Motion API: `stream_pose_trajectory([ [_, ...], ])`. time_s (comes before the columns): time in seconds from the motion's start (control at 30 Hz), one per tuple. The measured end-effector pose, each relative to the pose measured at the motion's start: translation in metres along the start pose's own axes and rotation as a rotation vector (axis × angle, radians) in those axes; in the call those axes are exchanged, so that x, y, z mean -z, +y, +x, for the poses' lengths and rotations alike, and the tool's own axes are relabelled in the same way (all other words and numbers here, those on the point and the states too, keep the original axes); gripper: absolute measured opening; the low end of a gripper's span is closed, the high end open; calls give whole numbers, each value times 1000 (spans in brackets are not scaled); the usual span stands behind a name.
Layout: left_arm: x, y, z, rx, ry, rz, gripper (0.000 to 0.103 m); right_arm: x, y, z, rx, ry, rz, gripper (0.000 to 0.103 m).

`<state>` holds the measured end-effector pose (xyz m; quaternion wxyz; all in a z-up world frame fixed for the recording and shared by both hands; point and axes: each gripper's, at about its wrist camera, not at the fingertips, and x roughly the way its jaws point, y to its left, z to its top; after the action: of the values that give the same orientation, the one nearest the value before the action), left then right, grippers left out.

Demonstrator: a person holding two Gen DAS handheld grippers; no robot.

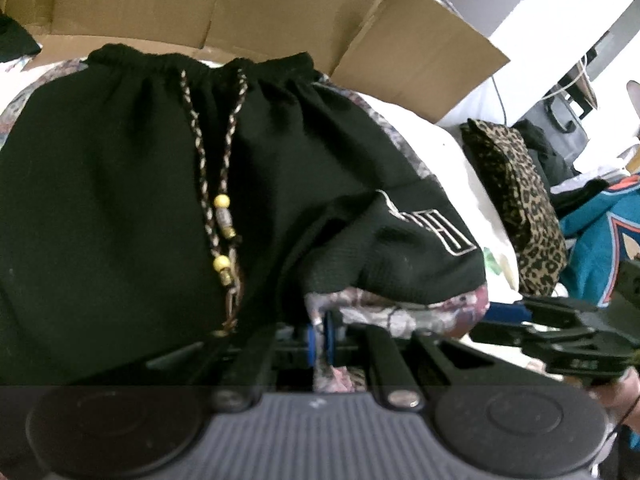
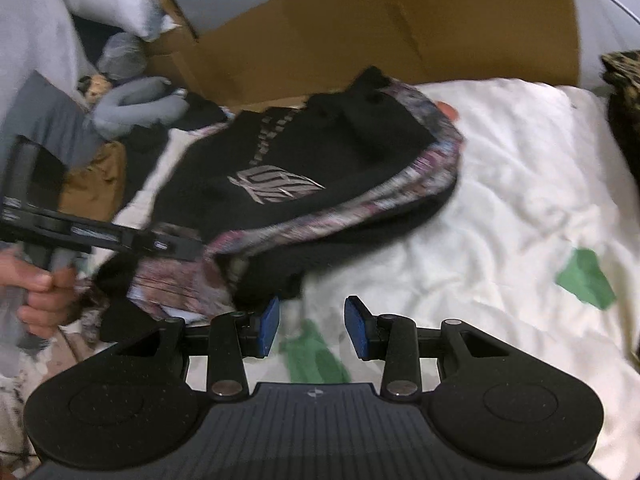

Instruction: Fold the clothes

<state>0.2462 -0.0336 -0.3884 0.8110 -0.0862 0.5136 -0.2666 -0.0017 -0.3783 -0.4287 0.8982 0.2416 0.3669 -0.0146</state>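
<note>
1. black mesh shorts [image 1: 120, 208] with patterned side stripes lay on the white bedding [image 2: 520, 184], toward its cardboard-box [image 1: 280, 4] edge.
2. the left gripper [image 1: 320, 340] had its blue pads pressed together on the shorts' patterned hem (the cloth ran between them).
3. the right gripper [image 2: 312, 328] hovered over bare bedding just beside the shorts, its fingers spread, nothing between them.
4. a braided drawstring [image 1: 224, 184] with yellow beads hung from the waistband.
5. a leopard-print cloth [image 1: 516, 208] lay near the bedding's right edge.
</note>
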Motion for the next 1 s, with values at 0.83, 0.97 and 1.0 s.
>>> stream_pose_trajectory([
  [0.83, 1, 20, 5, -15, 6, -89, 8, -4, 52, 68, -142, 99, -78, 1],
  [0.97, 4, 12, 0, 24, 9, -66, 8, -4, 51, 48, -122, 100, -101, 0],
  [1.0, 5, 8, -1, 37, 11, -58, 8, -3, 49, 40, -116, 100, -102, 0],
])
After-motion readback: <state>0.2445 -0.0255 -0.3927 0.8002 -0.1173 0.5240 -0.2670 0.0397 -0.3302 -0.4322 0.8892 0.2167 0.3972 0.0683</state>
